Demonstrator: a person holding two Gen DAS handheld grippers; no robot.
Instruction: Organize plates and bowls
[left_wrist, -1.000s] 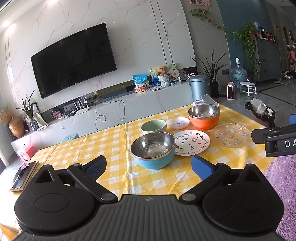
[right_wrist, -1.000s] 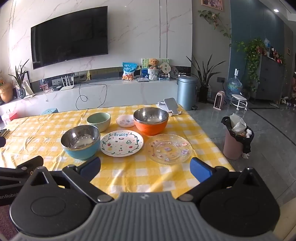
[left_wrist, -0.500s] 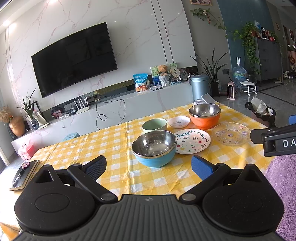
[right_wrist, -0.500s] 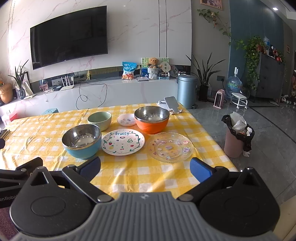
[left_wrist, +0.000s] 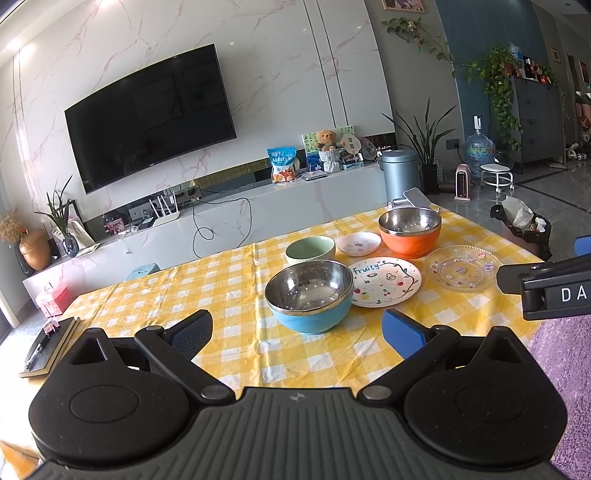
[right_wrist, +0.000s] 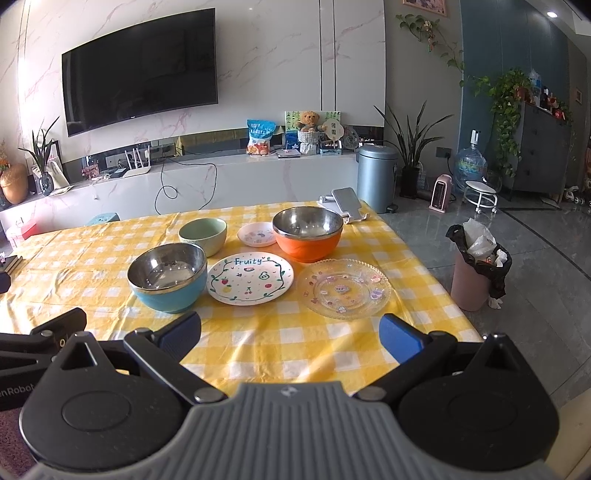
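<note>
a: how are the jaws seen?
b: the left gripper (left_wrist: 297, 326) and right gripper (right_wrist: 290, 334) are both held released, nothing grasped.
a: and the dishes?
b: ahead on the tabletop (right_wrist: 92, 258): blue bowl (right_wrist: 168, 277) nearest the left jaws, fruity plate (right_wrist: 250, 278) and glass plate (right_wrist: 343, 288) beyond the right jaws, orange bowl (right_wrist: 307, 233) farther.

wall TV (right_wrist: 138, 66) | grey bin (right_wrist: 376, 177) | phone stand (right_wrist: 347, 206) on checked tablecloth (right_wrist: 92, 258)
</note>
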